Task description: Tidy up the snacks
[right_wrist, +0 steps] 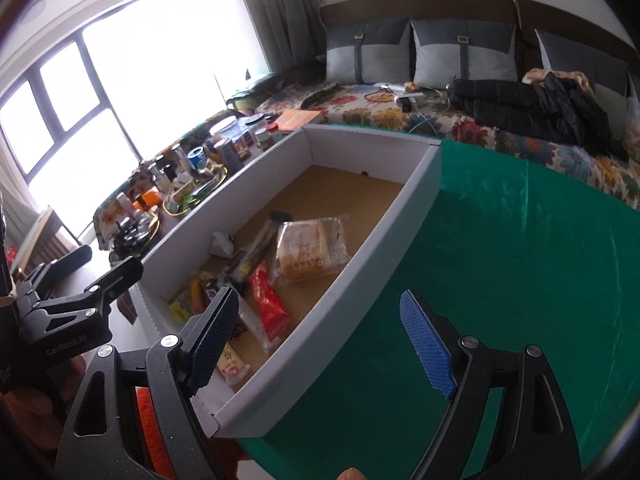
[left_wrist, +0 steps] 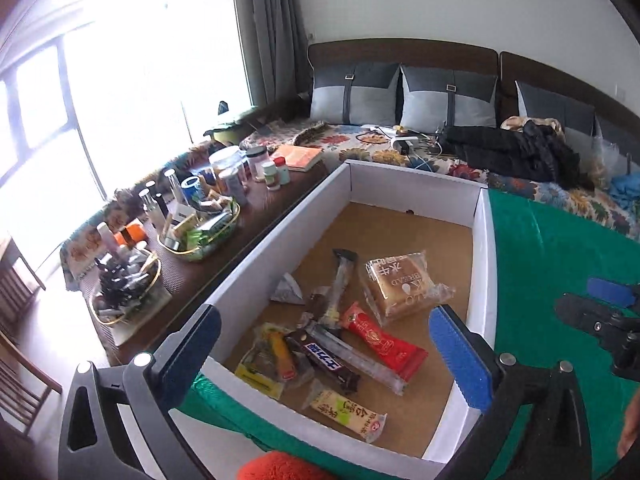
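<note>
Several wrapped snacks [left_wrist: 340, 340] lie loose inside a shallow white box [left_wrist: 276, 236] on a green cloth [left_wrist: 560, 260], both the left gripper [left_wrist: 324, 352] and right gripper [right_wrist: 328, 340] wide open and empty above; the light, crinkly, slippery wrappers seem best pinched mid-length.

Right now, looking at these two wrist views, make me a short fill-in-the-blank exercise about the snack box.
1. The snacks lie inside a white ____ box.
2. The box rests on a ____ cloth.
3. The left gripper and right gripper both hold ____.
4. The bread pack lies beside a ____ wrapper.

Missing words: cardboard; green; nothing; red
</note>
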### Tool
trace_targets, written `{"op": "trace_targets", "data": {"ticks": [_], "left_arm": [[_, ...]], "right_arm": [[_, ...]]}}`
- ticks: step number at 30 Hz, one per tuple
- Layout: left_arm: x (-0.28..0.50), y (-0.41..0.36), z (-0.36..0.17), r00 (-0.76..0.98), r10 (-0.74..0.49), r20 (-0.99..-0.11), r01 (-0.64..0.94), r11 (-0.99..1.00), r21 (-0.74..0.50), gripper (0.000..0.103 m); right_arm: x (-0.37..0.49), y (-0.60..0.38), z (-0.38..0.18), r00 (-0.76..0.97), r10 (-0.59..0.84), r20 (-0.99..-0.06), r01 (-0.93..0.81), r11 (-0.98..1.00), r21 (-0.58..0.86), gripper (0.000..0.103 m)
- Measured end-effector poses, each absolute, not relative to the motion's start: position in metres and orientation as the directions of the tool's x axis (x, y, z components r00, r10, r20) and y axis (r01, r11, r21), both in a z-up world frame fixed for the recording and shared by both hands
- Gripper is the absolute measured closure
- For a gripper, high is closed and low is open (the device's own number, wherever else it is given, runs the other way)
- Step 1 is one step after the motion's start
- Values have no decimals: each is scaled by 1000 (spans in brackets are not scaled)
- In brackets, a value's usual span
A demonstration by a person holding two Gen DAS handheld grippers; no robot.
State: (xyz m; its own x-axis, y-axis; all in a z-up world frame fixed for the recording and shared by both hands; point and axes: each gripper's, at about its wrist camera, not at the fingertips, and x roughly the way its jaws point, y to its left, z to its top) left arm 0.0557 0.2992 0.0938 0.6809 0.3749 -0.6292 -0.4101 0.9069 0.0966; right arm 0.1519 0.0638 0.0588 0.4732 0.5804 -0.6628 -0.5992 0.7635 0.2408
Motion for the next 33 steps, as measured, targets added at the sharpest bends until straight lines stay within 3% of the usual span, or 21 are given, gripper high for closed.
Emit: {"op": "trace_targets", "data": {"ticks": [15,24,33], "left_arm": [[52,298,99,683,320,-657,-393,919,40,0],[57,318,88,627,350,-696,-436,898,59,0],[40,320,103,706,289,-647,-368,930,14,0]], "right_arm": [[139,77,63,478,524,-704,-584,789,191,17],[122,91,63,468,486,-738,-578,800,160,17],[116,98,62,481,466,-743,-590,799,119,17]]}}
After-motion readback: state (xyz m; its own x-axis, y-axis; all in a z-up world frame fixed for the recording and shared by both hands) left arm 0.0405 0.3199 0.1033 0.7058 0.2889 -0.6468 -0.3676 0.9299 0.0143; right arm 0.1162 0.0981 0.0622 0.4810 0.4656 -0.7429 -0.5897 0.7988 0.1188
